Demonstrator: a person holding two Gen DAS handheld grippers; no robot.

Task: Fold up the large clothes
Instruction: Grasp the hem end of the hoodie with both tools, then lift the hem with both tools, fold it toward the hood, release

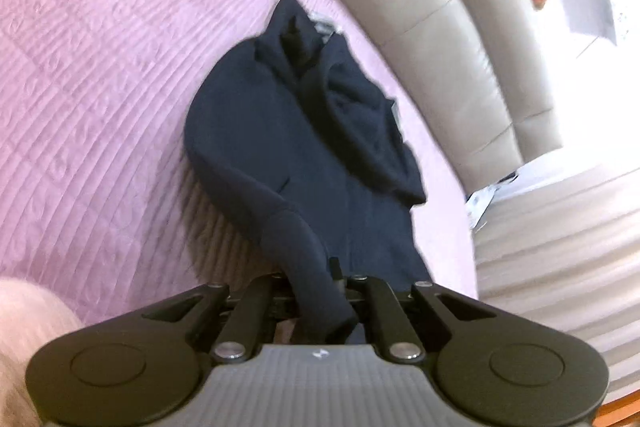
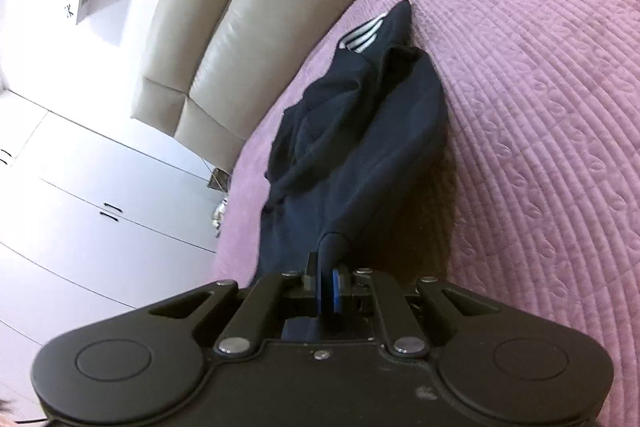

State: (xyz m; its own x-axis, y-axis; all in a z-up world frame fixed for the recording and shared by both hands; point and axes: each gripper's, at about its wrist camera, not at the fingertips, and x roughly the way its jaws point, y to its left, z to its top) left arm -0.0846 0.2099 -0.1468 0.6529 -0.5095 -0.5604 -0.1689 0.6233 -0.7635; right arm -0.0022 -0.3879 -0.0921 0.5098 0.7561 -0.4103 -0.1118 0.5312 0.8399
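Note:
A dark navy garment (image 1: 296, 131) lies bunched lengthwise on a pink quilted bedspread (image 1: 100, 87). My left gripper (image 1: 320, 291) is shut on a rolled edge of the garment at its near end, lifted off the bed. In the right wrist view the same navy garment (image 2: 360, 131) stretches away, with a white-striped cuff (image 2: 366, 35) at its far end. My right gripper (image 2: 330, 287) is shut on a fold of it between its blue pads (image 2: 338, 293).
A beige padded headboard (image 1: 432, 7) runs along the far side of the bed and also shows in the right wrist view (image 2: 224, 27). White wardrobe doors (image 2: 100, 195) stand left of the bed. Pale curtains (image 1: 560, 227) hang at right.

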